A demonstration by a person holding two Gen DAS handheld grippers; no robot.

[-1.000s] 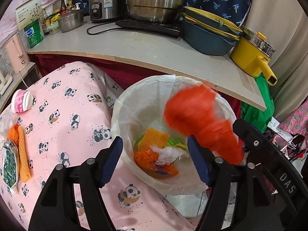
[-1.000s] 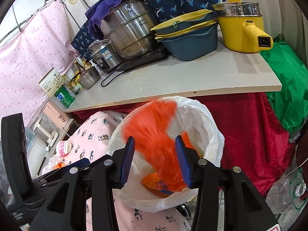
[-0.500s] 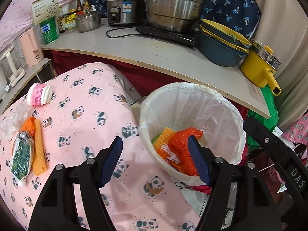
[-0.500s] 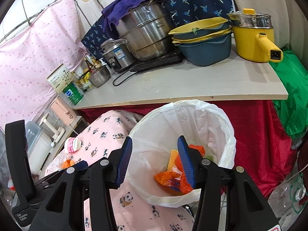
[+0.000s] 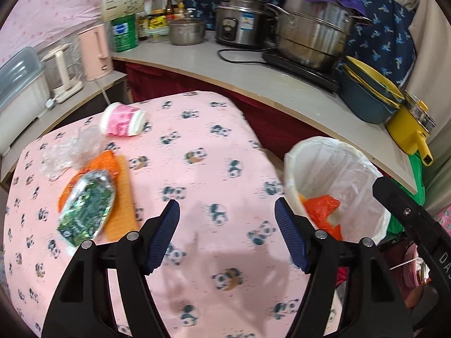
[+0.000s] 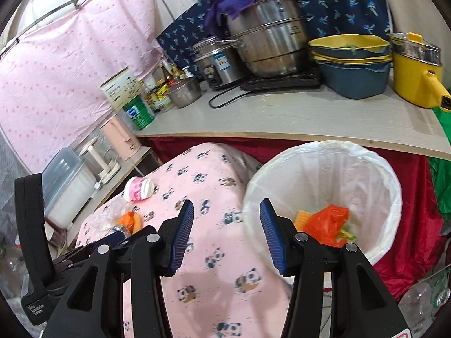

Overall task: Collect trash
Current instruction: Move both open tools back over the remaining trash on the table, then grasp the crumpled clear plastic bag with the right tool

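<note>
Gaping and empty, left gripper point(image 5: 227, 232) and right gripper point(image 6: 227, 232) are held above the pink panda-print tablecloth point(image 5: 197, 169) beside the white-lined round bin point(image 6: 324, 169).

Panda cloth point(image 5: 203, 169) motion-blurred in left wrist view. Green foil packet point(image 5: 87, 211) print unreadable, covers much of orange wrapper point(image 5: 121, 194) near surface's left edge. Bin point(image 6: 324, 169) bottom mostly hidden under orange bag point(image 6: 327, 219). Left tongs point(image 5: 227, 233) bases cut by bottom edge. Bottle labels point(image 6: 157, 95) too small to read.

bin point(image 5: 290, 169) right of table point(image 5: 197, 129) | cup point(image 5: 122, 119) behind wrappers point(image 5: 87, 211)
</note>
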